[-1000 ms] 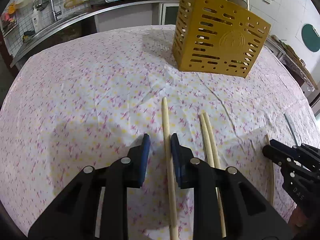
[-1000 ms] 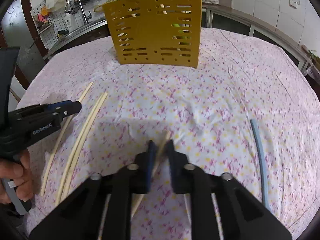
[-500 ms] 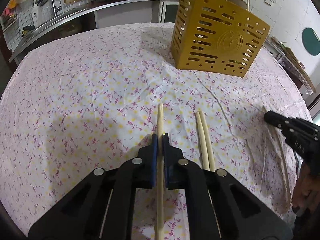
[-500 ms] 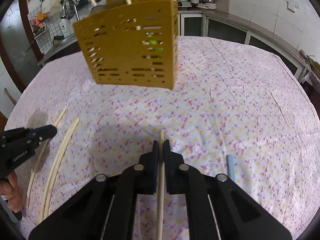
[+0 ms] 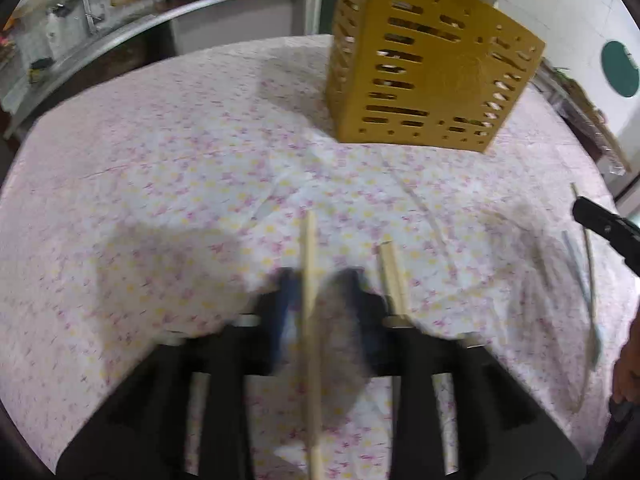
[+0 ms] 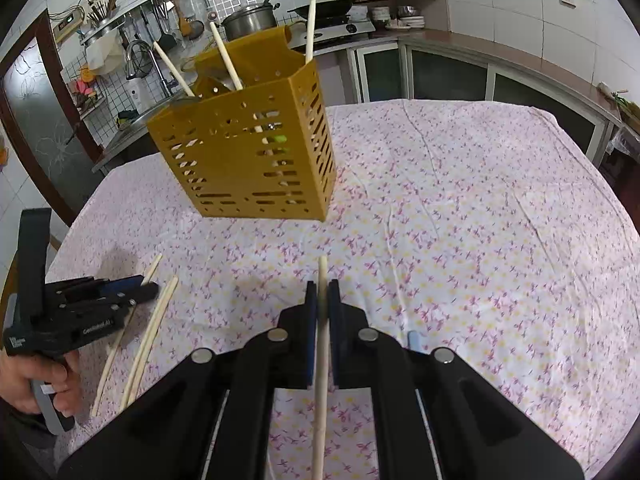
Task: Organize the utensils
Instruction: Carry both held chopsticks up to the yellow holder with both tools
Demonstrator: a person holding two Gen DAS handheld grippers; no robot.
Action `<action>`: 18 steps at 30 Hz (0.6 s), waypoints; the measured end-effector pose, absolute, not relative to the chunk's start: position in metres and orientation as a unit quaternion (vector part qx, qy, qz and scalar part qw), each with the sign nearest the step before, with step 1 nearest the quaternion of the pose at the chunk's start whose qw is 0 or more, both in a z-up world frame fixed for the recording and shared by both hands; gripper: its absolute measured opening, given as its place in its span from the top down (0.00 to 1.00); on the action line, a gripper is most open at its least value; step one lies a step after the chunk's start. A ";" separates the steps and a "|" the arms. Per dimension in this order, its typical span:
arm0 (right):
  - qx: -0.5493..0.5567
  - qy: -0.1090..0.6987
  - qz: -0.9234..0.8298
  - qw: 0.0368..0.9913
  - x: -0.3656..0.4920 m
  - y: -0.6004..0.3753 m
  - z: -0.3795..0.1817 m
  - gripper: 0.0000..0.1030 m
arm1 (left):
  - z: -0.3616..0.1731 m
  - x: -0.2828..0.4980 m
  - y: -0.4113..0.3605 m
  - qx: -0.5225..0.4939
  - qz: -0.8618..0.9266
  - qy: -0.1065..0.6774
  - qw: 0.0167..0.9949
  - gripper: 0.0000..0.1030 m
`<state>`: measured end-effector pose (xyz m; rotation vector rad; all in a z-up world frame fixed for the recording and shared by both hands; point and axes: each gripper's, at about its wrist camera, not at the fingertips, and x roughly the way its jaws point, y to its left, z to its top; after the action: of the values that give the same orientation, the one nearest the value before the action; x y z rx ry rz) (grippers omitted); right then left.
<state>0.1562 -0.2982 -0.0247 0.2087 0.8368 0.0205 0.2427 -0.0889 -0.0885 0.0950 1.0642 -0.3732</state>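
Right hand-held gripper (image 6: 319,292) nearest the lens, jaws pressed together on a pale held chopstick (image 6: 322,344), gripped partway along so that its tip points ahead toward the holder; desk well below, hence probably lifted for carrying. Just right of the jaws, end of a blue-grey stick (image 6: 412,338) lying on the cloth. To the left, left hand-held gripper (image 5: 318,292) low over the desk, wrapped by the person's left hand (image 6: 40,380), jaws on either side of a second chopstick (image 5: 309,248); too smeared by motion blur to tell whether clamped or apart. Just beside it, a loose pair of chopsticks (image 5: 394,276) lying side by side, touching, not yet collected. Farther on, yellow slotted holder (image 6: 248,168) standing upright on the desk, open top facing up to take utensils end-first, three standing chopsticks (image 6: 224,56) leaning out of it already; task judged partly done, several pieces left on the cloth. Desk (image 6: 480,220) covered by a creased white cloth with small pink and yellow flowers. Beyond, a tiled kitchen: sink tap (image 6: 138,52), hanging tools, steel pot (image 6: 248,22) and dark wok (image 6: 320,8) on the stove, cabinets below.
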 end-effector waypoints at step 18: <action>0.105 0.403 0.021 0.909 0.158 -0.304 -0.017 0.94 | -0.074 0.264 -0.094 0.070 -0.134 0.466 0.872 0.97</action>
<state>0.1578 -0.3044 -0.0171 0.2169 0.8303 0.0434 0.2635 -0.0942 -0.0741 0.1461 0.9734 -0.2791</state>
